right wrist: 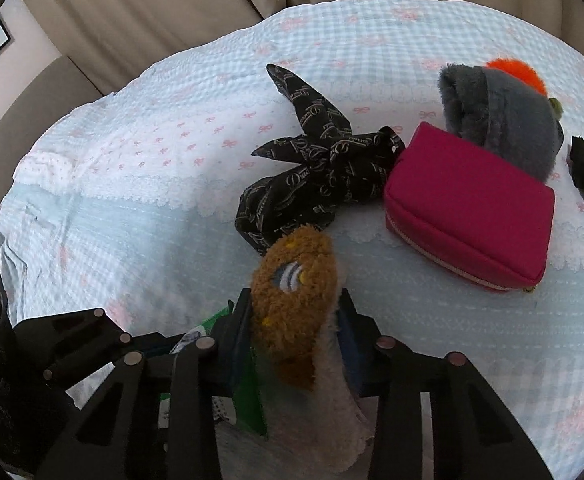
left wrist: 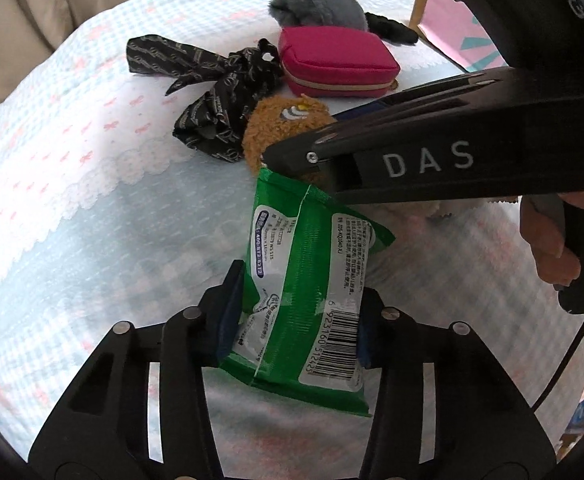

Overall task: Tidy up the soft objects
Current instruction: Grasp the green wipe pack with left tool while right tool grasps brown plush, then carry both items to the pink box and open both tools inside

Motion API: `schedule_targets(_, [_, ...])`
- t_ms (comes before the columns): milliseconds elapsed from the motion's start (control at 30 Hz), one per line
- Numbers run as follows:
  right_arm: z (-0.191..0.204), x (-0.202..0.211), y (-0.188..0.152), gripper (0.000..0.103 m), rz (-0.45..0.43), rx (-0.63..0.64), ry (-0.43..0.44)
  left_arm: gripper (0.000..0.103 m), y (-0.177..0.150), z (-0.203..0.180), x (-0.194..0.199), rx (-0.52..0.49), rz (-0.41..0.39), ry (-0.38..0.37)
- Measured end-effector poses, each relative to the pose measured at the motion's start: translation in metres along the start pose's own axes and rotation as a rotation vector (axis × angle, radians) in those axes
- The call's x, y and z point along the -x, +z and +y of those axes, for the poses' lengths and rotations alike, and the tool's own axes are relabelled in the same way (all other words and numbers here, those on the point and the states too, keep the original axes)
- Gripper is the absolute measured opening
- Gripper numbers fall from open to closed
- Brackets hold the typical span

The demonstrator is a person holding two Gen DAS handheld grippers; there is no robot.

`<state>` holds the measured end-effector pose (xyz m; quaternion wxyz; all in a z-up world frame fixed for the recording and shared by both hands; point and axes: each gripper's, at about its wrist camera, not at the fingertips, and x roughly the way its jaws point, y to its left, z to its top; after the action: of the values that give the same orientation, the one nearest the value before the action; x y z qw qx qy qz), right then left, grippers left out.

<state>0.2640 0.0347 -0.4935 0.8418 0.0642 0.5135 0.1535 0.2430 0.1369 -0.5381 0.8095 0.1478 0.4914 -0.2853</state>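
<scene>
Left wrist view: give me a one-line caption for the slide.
Left gripper clamps a green wipes pack over the bedspread, beside the right gripper on a brown plush.

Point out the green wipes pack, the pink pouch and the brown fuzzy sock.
green wipes pack (left wrist: 312, 280), left wrist view, back panel.
pink pouch (right wrist: 468, 204), right wrist view, top face.
brown fuzzy sock (right wrist: 292, 304), right wrist view, brown part.

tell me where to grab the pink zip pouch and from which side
Grip the pink pouch across its short width, coming down from above. It lies flat on the bedcover, its padded body squeezable; the front long side is free, while the grey plush leans on its back edge.
</scene>
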Motion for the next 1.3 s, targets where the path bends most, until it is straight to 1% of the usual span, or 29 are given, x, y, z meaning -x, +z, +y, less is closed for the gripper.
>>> schedule_targets(100, [0.001,0.007,0.003,0.033,-0.014,-0.007,0.003,0.040,0.003,0.003,0.008,0.011,-0.011,0.005])
schedule_targets(200, [0.005,0.023,0.010,0.033,-0.040,-0.010,-0.002,0.040,0.007,0.005,0.021,0.019,-0.023,0.015])
schedule_targets(300, [0.010,0.043,0.017,0.033,-0.067,-0.030,-0.004,0.040,0.012,0.005,0.041,0.032,-0.041,0.031])
schedule_targets(433, [0.020,0.076,0.028,0.033,-0.100,-0.042,-0.017,0.040,0.024,0.004,0.080,0.053,-0.074,0.050])
schedule_targets(633, [0.034,0.148,0.040,0.033,-0.155,-0.069,-0.042,0.040,0.050,0.000,0.147,0.073,-0.141,0.092])
schedule_targets(800, [0.042,0.222,0.044,0.033,-0.216,-0.103,-0.067,0.040,0.070,-0.004,0.207,0.097,-0.194,0.112])
schedule_targets(933, [0.037,0.276,0.043,0.033,-0.267,-0.133,-0.083,0.040,0.091,-0.019,0.250,0.094,-0.241,0.123])
schedule_targets(1000, [0.033,0.305,0.041,0.033,-0.295,-0.142,-0.098,0.040,0.103,-0.032,0.266,0.093,-0.265,0.125])
schedule_targets(1067, [0.028,0.326,0.038,0.033,-0.313,-0.149,-0.113,0.040,0.117,-0.049,0.282,0.091,-0.291,0.128])
schedule_targets(1167, [0.011,0.359,0.033,0.033,-0.339,-0.169,-0.122,0.040,0.135,-0.073,0.295,0.094,-0.318,0.131])
schedule_targets(1300, [-0.021,0.400,0.028,0.033,-0.362,-0.176,-0.124,0.040,0.165,-0.116,0.304,0.134,-0.328,0.133])
